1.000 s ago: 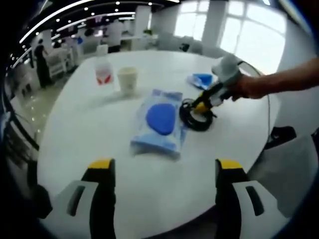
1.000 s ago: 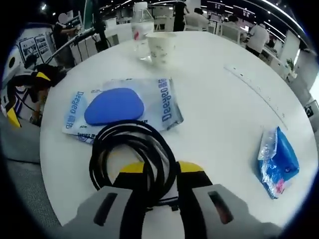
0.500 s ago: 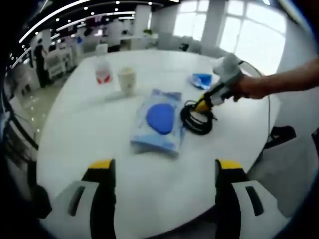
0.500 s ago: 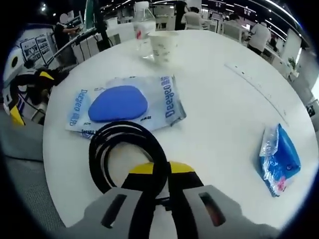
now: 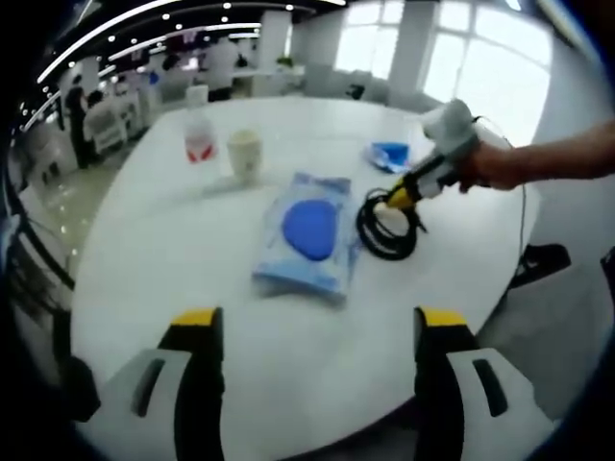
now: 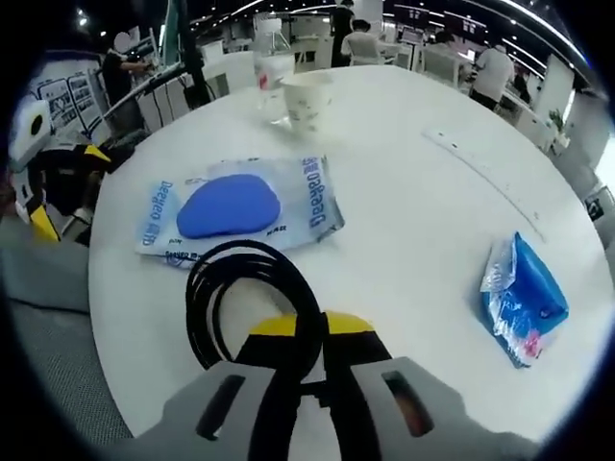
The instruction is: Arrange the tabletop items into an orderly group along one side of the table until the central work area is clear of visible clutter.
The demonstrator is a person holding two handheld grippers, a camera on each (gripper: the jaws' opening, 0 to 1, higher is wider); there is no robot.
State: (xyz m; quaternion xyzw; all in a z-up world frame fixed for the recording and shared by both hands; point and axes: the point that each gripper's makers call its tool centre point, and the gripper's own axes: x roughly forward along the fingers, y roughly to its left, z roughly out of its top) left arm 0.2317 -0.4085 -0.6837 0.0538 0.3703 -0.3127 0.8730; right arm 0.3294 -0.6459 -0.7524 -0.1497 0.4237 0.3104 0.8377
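A coiled black cable (image 6: 240, 298) (image 5: 386, 224) lies on the round white table (image 6: 423, 221), and my right gripper (image 6: 312, 331) is shut on the near side of its loop. A wet-wipes pack with a blue lid (image 6: 231, 206) (image 5: 309, 235) lies flat just beyond the coil. Farther off, a paper cup (image 6: 307, 101) (image 5: 245, 154) stands beside a clear water bottle (image 6: 272, 72) (image 5: 198, 134). A small blue packet (image 6: 524, 298) (image 5: 389, 154) lies to the right. My left gripper (image 5: 317, 322) hangs open over the table's near edge, nothing between its jaws. The right gripper (image 5: 408, 192) comes into the left gripper view, held by a hand.
The table edge (image 5: 288, 423) curves close beneath my left gripper, with floor beyond it. A pale seam line (image 6: 490, 173) runs across the tabletop. Desks, chairs and standing people (image 6: 495, 67) fill the office behind the table.
My right gripper has drawn the cable coil slightly away from the wipes pack, toward the table edge. The left gripper has stayed where it was.
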